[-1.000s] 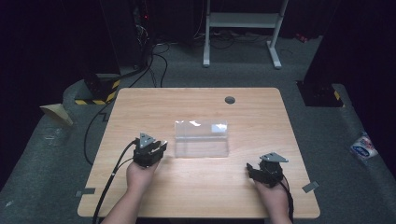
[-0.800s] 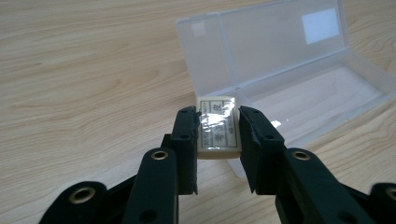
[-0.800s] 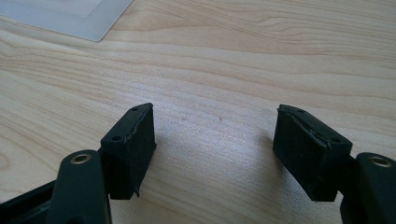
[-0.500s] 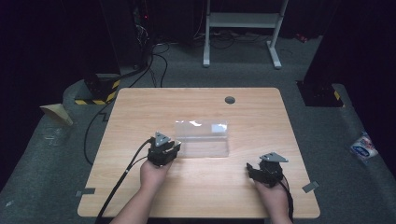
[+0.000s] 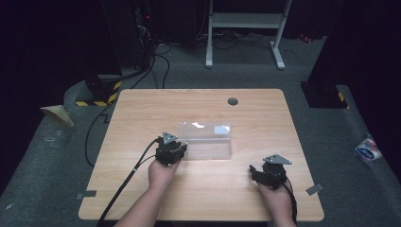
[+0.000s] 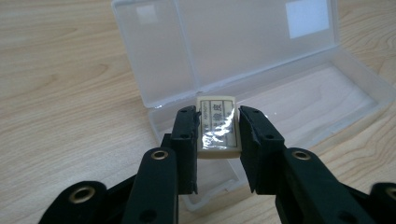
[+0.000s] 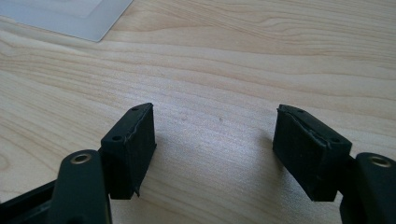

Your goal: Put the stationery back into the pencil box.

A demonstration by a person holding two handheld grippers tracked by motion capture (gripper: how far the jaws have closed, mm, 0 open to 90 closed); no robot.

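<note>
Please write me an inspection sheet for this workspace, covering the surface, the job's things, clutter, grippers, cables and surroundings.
Surface: wooden table, with a dark round hole near its far edge.
Job's things: clear plastic box lying open, lid tilted back; small wrapped eraser above the box's near corner.
Clutter: nothing seen on the table.
Grippers: left gripper shut on the eraser; right gripper has open jaws with nothing between them, low over bare wood.
Cables: black cable trails from the left gripper off the near edge.
Surroundings: grey floor, white frame legs, yellow-black striped base, blue-white packet.
</note>
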